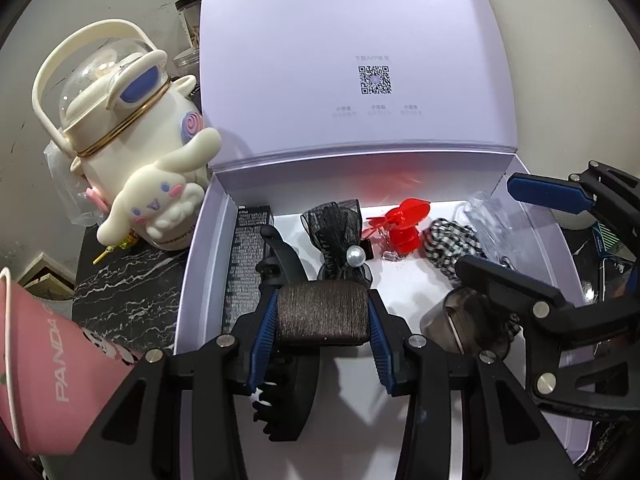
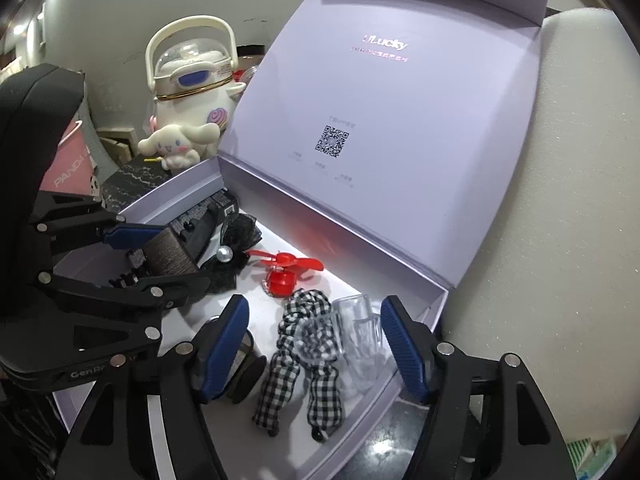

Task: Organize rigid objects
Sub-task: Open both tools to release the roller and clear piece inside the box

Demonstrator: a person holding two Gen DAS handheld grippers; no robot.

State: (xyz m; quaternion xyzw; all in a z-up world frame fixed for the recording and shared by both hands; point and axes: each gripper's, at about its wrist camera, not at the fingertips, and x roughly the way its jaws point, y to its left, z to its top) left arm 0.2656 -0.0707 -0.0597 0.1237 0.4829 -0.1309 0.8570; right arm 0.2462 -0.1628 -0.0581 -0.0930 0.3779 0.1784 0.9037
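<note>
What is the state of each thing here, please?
box lid: open, standing up.
left gripper: shut on brown spool.
right gripper: open, above checked scrunchie.
clear plastic piece: lying in box.
red fan: lying in box.

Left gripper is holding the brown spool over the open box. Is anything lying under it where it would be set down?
Yes. The left gripper, shut on the brown spool, hangs over a black claw clip lying on the box floor. A black mesh bow with a pearl lies just beyond. Bare floor shows right of the clip.
</note>
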